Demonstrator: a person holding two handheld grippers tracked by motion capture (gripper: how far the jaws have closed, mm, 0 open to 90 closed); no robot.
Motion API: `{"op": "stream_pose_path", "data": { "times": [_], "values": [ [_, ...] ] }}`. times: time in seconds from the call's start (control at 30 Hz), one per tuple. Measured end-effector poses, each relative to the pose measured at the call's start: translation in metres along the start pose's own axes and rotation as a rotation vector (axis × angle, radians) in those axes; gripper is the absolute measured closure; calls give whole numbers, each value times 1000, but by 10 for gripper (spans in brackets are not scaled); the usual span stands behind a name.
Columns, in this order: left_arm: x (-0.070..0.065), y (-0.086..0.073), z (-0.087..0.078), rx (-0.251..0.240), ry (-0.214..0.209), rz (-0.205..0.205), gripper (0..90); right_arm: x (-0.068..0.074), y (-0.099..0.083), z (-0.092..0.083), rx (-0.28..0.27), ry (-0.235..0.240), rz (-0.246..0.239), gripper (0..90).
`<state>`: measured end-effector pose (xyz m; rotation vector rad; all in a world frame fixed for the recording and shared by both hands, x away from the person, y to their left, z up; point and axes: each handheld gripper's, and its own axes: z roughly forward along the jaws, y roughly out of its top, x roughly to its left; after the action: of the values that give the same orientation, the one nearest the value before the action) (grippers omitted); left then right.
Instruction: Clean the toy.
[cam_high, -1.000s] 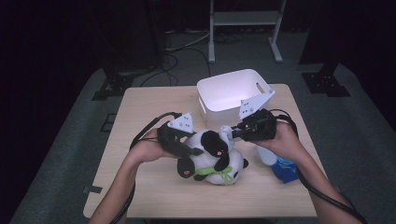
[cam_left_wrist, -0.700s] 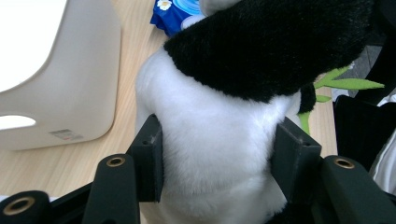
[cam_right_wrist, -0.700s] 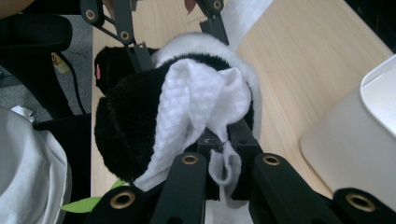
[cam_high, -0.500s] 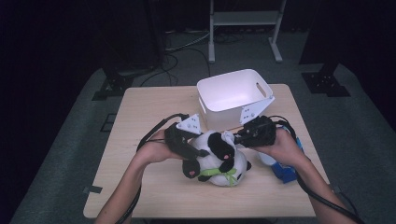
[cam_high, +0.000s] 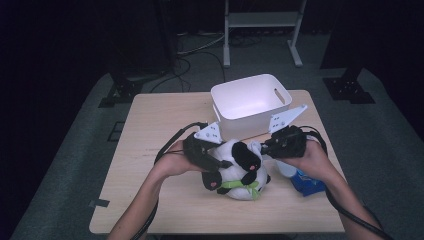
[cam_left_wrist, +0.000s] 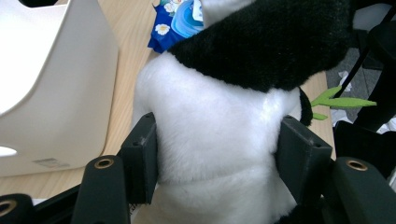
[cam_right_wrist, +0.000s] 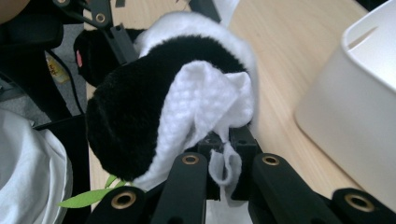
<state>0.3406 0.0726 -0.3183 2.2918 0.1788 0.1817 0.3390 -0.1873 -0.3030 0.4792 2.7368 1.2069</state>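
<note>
1. Left gripper (cam_left_wrist: 217, 154): jaws set to either side of the plush panda (cam_left_wrist: 219, 140) and pressed into its white body. Judged purpose: to hold the toy steady so the other hand can work on it. In the high view it lies at the toy's 9 o'clock (cam_high: 202, 152), with the hand behind it.

2. Right gripper (cam_right_wrist: 225, 161): jaws drawn narrow and pinching a fold of white cloth (cam_right_wrist: 201, 107). The cloth drapes over the panda's black fur, so the grip appears meant for wiping the toy or drawing the cloth across it. In the high view this gripper sits at the toy's 2 o'clock (cam_high: 280, 145).

3. Plush panda (cam_high: 239, 170): black and white, with a green leaf trim (cam_high: 240, 186) low on its front. It rests on the counter (cam_high: 150, 150) between the two grippers, near the front edge and a little right of centre. Soft and yielding; the squeeze dents it visibly.

4. White bin (cam_high: 252, 102): open-topped with a handle slot, standing at the panda's 12 o'clock, near it. Nothing can be made out inside it. Its place suggests it is a likely drop point for the toy or the cloth.

5. Blue packet (cam_high: 307, 182): at the panda's 3 o'clock, partly under the right forearm; floral print seen in the left gripper view (cam_left_wrist: 166, 23). It lies untouched by either gripper.

6. Counter: pale wood, bare on its left half.
</note>
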Motion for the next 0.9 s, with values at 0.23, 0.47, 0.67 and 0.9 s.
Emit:
{"op": "stream_pose_path", "data": {
  "times": [0.23,0.47,0.67,0.9],
  "values": [
    [-2,10,3,14,-4,20,381,-1,16,-25,-35,-29,-24,861],
    [-5,18,7,18,-8,41,380,10,37,-15,-15,-11,-82,859],
    [-5,19,10,23,-7,38,363,12,38,0,25,16,-83,860],
    [-5,18,10,-33,-19,-6,297,9,24,1,32,11,-61,862]
  ]
}}
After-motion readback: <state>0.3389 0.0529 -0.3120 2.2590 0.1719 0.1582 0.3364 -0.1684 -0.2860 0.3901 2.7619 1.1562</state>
